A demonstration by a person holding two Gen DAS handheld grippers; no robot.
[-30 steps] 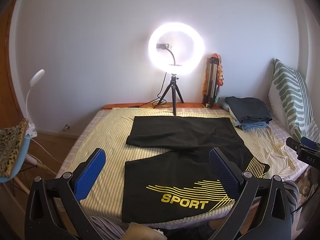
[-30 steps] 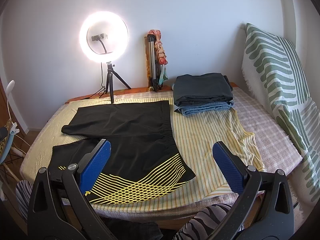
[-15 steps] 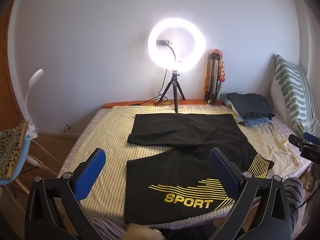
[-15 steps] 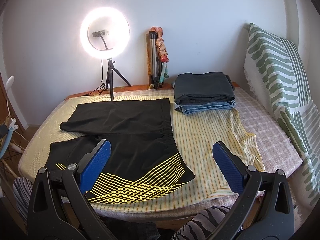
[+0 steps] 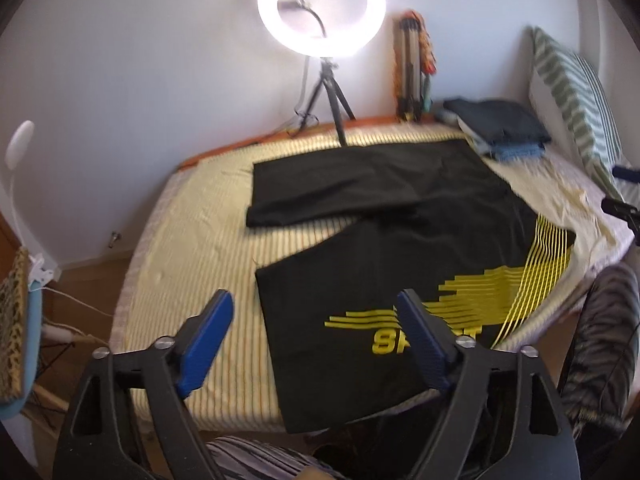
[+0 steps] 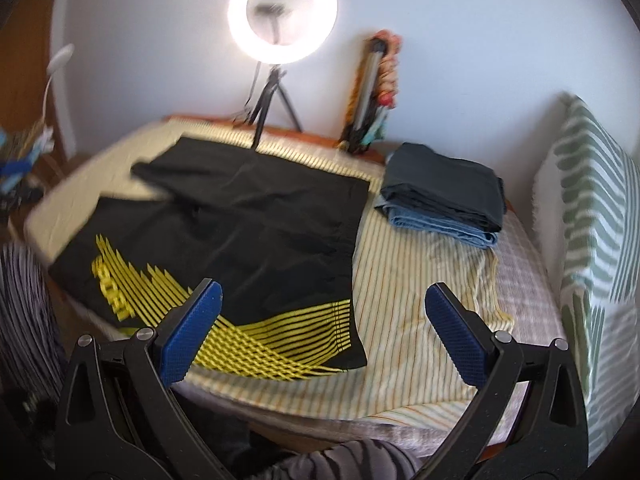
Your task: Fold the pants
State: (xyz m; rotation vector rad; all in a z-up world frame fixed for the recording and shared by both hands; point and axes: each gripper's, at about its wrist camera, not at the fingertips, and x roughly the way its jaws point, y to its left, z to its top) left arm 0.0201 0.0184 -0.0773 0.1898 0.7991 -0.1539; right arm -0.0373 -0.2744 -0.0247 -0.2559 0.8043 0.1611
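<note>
Black sport pants with yellow stripes and lettering lie spread flat on the striped bed, both legs apart; they also show in the right wrist view. My left gripper is open and empty, above the near leg's hem at the bed's front edge. My right gripper is open and empty, above the waistband corner with the yellow stripes. Neither touches the pants.
A ring light on a tripod stands at the bed's far edge. A folded tripod leans on the wall. A stack of folded clothes lies at the back right. A green striped pillow is at the right.
Both grippers have tilted down and moved closer to the pants. The left view swung left, the right view swung right. Both jaws stay open.
</note>
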